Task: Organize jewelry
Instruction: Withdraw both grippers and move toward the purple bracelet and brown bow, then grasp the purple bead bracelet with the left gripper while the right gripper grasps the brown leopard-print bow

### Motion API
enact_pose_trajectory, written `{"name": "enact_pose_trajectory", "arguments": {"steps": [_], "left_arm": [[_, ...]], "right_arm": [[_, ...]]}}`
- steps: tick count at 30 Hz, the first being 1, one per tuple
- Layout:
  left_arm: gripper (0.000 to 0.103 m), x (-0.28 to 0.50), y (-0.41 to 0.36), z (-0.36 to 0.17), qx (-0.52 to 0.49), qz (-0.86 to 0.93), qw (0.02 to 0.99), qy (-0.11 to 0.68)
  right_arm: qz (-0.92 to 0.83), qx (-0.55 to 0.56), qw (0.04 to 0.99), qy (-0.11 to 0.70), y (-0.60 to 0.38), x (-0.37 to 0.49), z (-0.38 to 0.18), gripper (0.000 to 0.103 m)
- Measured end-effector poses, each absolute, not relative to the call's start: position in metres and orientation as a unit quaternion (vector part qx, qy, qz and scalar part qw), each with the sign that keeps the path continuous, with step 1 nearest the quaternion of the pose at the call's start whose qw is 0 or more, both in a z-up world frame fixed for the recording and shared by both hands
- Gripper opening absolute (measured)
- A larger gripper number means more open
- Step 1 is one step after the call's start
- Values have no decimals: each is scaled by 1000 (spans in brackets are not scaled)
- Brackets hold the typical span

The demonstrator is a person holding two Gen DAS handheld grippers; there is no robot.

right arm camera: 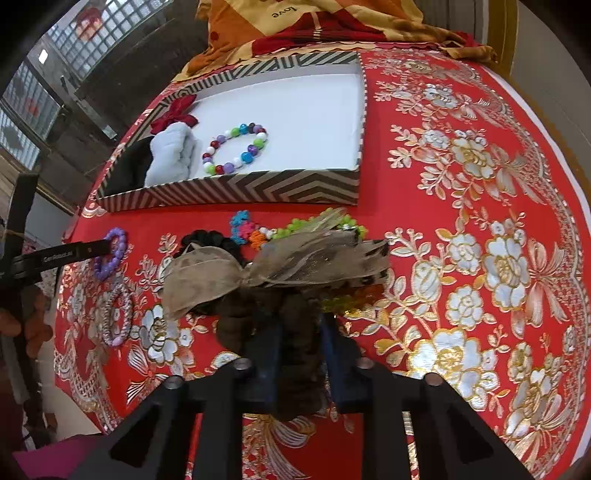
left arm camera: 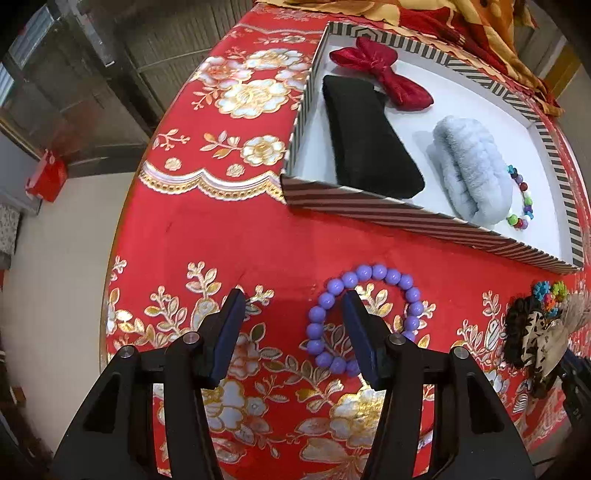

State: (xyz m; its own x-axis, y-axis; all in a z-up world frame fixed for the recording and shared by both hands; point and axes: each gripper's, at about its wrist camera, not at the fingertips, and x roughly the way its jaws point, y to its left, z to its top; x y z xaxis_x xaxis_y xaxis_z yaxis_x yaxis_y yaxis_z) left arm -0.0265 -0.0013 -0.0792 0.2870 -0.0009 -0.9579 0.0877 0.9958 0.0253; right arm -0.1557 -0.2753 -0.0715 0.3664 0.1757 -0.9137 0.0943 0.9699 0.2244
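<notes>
- Jewelry lies partly in a striped box [right arm camera: 229, 186] and partly loose on the red cloth; the right claw [right arm camera: 299, 354] is closed on a dark brown scrunchie [right arm camera: 295, 314] with a sheer beige ribbon bow [right arm camera: 266, 269], pinched between its blue pads [right arm camera: 266, 365].
- Just beyond that bow sit a black scrunchie [right arm camera: 207, 236] and a bright bead bracelet [right arm camera: 258, 230] in blue, orange and green, touching the ribbon.
- Left claw [left arm camera: 293, 306] is spread wide and holds nothing; its right finger [left arm camera: 360, 332] reaches over the ring of a purple bead bracelet [left arm camera: 364, 314] lying flat on the cloth, its left finger outside the ring.
- A thinner lilac bracelet [right arm camera: 116, 319] lies nearer, well apart from the box.
- Inside the box: a black velvet case [left arm camera: 369, 136], a red bow [left arm camera: 380, 70] touching the case's far end, a pale blue fluffy headband [left arm camera: 472, 166] beside the case, and a multicoloured bead bracelet [right arm camera: 236, 149] beside the headband.
- Worktop cover is a red cloth [right arm camera: 480, 221] with gold and white flowers; an orange patterned fabric [right arm camera: 303, 26] is heaped behind the box.
- Glass-block windows [right arm camera: 92, 29] and a red bag [left arm camera: 46, 177] show off to the left.
</notes>
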Motion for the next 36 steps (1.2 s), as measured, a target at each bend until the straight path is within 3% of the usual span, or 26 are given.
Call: {"name": "enact_pose_trajectory", "arguments": {"steps": [2,4,7,23,31,36], "left_arm": [[41,-26,-4,-77,30,-37,804,593],[13,-25,-8,-74,35,-50,805,590],[8,-23,-12,-73,27,-62,799,597],[8,-40,-12,-2,-28,-101,825,555],[8,-47,-10,9,-36,-108,829,548],[8,-50,-9,11,-39,-112,825,552]], "right_arm": [[27,113,821,559,-272,-156,-70,15],[31,120,823,555,-272,-158,-66,14],[40,128,828,544,-275,-164,-53,14],[90,131,874,459,-281,-172,41,9],[91,116,846,512,-281,-169,12,10],[65,116,818,559,-287,-176,-38,30]]}}
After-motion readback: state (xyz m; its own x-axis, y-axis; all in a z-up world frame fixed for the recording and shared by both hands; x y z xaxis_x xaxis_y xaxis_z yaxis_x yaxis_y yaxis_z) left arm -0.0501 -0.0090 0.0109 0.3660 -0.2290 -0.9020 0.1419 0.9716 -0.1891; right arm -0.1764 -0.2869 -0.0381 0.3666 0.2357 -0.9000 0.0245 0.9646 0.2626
